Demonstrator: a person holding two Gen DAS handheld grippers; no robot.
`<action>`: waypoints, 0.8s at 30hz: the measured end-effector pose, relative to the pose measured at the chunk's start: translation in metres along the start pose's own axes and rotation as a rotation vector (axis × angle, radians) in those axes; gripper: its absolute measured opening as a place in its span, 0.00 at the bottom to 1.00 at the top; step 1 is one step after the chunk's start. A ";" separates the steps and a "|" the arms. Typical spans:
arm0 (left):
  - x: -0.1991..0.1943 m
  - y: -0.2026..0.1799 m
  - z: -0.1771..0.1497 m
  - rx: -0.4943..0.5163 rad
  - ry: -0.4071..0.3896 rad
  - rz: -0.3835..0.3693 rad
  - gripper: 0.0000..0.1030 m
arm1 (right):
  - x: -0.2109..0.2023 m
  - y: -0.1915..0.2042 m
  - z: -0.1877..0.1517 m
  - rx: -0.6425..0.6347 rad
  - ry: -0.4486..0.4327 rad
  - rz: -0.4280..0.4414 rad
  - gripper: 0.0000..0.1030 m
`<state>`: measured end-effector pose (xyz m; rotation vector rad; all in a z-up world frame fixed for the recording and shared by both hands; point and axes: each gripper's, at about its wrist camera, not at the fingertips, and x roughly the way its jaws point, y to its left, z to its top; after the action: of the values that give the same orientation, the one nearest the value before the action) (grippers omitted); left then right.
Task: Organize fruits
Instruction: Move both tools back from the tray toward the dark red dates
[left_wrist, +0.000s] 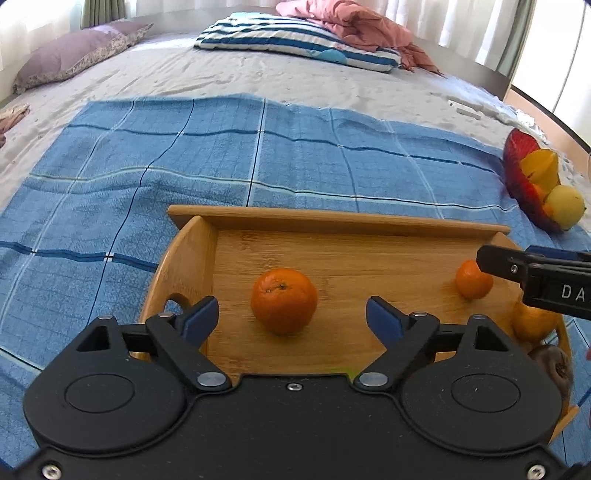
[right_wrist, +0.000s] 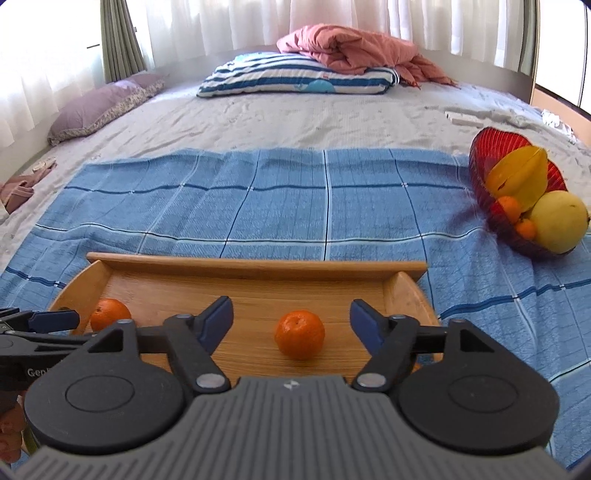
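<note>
A wooden tray (left_wrist: 332, 218) lies on a blue checked cloth (left_wrist: 184, 166). In the left wrist view a large orange (left_wrist: 283, 301) sits on the tray just ahead of my open, empty left gripper (left_wrist: 291, 319). A smaller orange (left_wrist: 472, 279) lies at the tray's right, beside the right gripper's finger (left_wrist: 495, 264). More fruit (left_wrist: 533, 321) shows at the tray's right end. In the right wrist view my right gripper (right_wrist: 291, 325) is open and empty, with the small orange (right_wrist: 300, 334) just ahead between the fingers. The large orange (right_wrist: 109, 314) lies left.
A red bowl (right_wrist: 491, 147) with a starfruit (right_wrist: 521, 175), a yellow round fruit (right_wrist: 557, 221) and small oranges stands on the cloth at the right. Striped bedding (right_wrist: 299, 79), a pink quilt (right_wrist: 351, 48) and a purple pillow (right_wrist: 103, 107) lie at the far end.
</note>
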<state>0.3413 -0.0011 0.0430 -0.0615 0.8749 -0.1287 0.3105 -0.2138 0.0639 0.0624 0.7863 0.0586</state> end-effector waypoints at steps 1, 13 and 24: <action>-0.004 -0.001 0.000 0.003 -0.007 0.000 0.86 | -0.003 0.000 0.000 -0.004 -0.008 -0.001 0.83; -0.053 -0.011 -0.019 0.018 -0.061 -0.007 0.88 | -0.044 -0.006 -0.016 -0.026 -0.068 0.006 0.88; -0.095 -0.017 -0.056 0.046 -0.124 -0.022 0.93 | -0.076 -0.010 -0.047 -0.056 -0.122 0.035 0.93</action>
<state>0.2360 -0.0046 0.0813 -0.0353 0.7475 -0.1636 0.2240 -0.2284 0.0838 0.0264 0.6615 0.1087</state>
